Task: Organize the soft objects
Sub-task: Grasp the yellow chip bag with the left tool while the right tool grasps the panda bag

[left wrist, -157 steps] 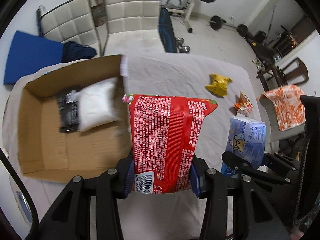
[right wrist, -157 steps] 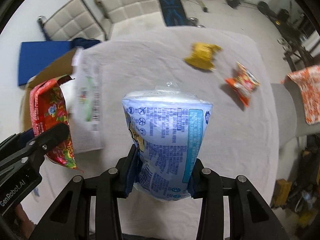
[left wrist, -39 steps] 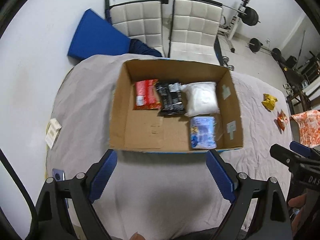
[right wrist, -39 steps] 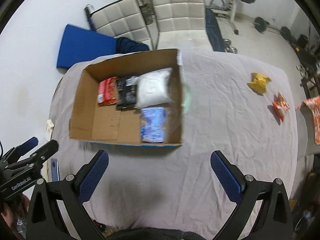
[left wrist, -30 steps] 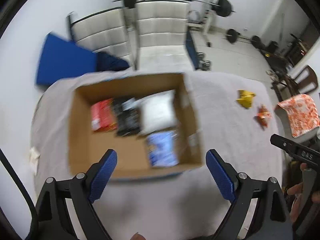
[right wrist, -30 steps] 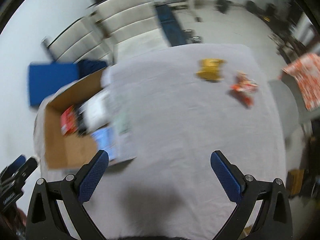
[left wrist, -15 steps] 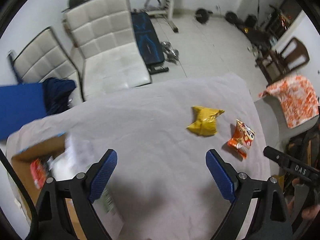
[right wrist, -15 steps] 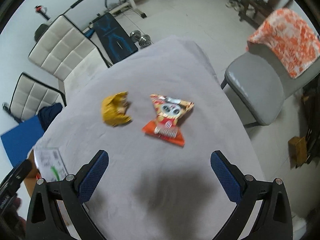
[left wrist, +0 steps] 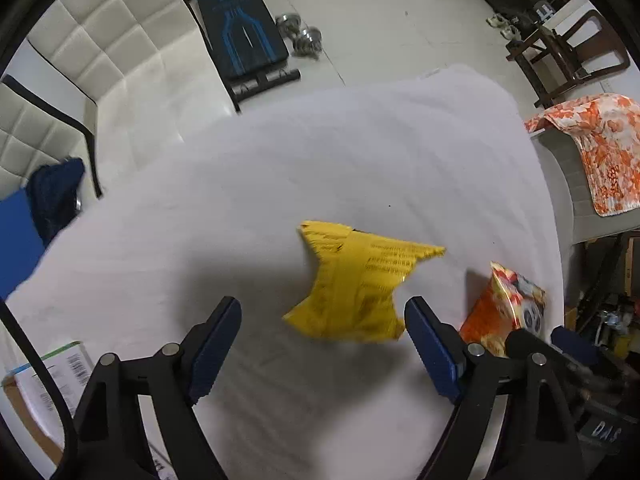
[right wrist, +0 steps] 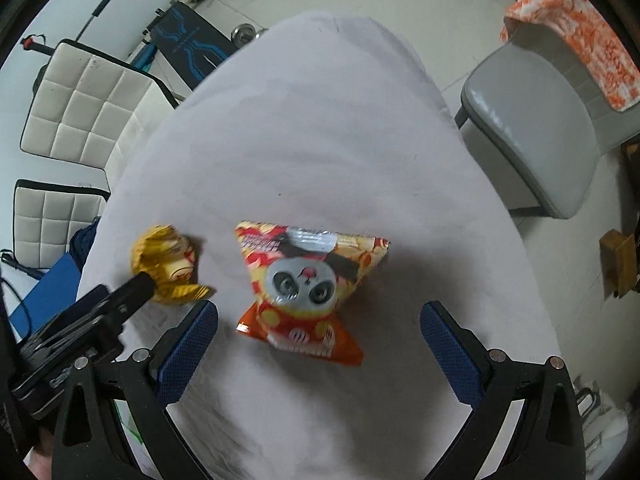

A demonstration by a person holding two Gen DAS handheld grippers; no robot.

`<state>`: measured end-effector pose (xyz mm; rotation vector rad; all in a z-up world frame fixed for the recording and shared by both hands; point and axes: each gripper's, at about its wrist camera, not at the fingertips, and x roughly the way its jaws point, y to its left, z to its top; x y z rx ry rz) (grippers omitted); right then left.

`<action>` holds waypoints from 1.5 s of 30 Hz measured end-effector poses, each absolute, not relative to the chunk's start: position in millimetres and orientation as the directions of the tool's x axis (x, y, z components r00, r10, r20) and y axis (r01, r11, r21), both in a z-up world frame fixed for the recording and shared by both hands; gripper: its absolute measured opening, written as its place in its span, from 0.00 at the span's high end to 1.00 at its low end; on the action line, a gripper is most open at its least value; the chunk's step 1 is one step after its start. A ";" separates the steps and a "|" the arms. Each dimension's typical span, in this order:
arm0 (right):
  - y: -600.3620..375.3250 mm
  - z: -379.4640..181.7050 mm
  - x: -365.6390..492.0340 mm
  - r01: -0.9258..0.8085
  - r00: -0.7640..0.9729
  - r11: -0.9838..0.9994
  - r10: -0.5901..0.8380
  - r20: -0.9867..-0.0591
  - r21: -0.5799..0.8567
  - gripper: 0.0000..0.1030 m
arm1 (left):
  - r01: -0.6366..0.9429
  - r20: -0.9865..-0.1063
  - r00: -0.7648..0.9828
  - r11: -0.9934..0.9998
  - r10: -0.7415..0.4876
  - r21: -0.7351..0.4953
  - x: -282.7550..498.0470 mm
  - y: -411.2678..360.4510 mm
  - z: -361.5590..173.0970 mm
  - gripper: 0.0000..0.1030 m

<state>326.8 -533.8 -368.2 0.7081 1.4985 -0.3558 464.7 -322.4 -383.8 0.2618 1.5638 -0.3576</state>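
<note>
A crumpled yellow snack bag (left wrist: pixel 352 284) lies on the white-covered table (left wrist: pixel 280 168), between the blue pads of my left gripper (left wrist: pixel 322 344). Its jaws are closing, and neither pad touches the bag. The same yellow bag (right wrist: pixel 166 264) shows at the left of the right wrist view, behind the black tip of the left gripper. An orange snack bag with a panda face (right wrist: pixel 304 284) lies flat between the wide jaws of my right gripper (right wrist: pixel 318 350), which is open above it. That orange bag (left wrist: pixel 504 308) also shows beside the left gripper's right finger.
The cardboard box's corner and its labelled flap (left wrist: pixel 44 380) sit at the lower left. White padded chairs (right wrist: pixel 84 112) stand past the table's far edge. A grey chair (right wrist: pixel 540 128) with an orange floral cloth (left wrist: pixel 600 144) stands to the right. A weight bench (left wrist: pixel 236 28) is on the floor.
Both grippers swung from over the box to the right end of the table and sank toward the two snack bags, which now look larger. The left jaws have narrowed.
</note>
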 end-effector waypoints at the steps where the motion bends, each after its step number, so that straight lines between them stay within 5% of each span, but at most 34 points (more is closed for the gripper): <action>1: -535.4 -373.8 327.9 0.627 0.063 0.751 0.214 -0.975 0.206 0.02 | 0.374 -0.997 -0.043 0.925 -0.059 -0.071 466.7 -324.1 -390.2 0.19; 8: -540.4 -400.2 332.2 0.640 0.026 0.734 0.275 -0.961 0.227 0.26 | 0.337 -0.992 -0.103 0.936 -0.072 -0.103 472.4 -338.6 -412.2 0.60; 12: -529.9 -408.4 333.1 0.629 0.006 0.744 0.286 -0.958 0.226 0.50 | 0.337 -0.993 -0.092 0.937 -0.068 -0.096 463.0 -337.2 -409.8 0.61; 15: -520.1 -408.5 331.6 0.598 -0.012 0.776 0.261 -0.965 0.202 0.57 | 0.326 -0.996 -0.075 0.943 -0.050 -0.072 450.3 -322.4 -405.6 0.61; 30: -409.1 -412.3 254.2 0.256 -0.173 0.963 0.134 -0.976 0.087 0.59 | 0.185 -0.994 -0.104 0.982 -0.014 -0.033 313.2 -198.0 -396.7 0.61; 45: -363.5 -436.2 256.8 0.175 -0.236 0.985 0.032 -0.971 -0.010 0.50 | 0.178 -0.995 -0.097 0.984 0.026 0.008 277.0 -198.8 -417.2 0.61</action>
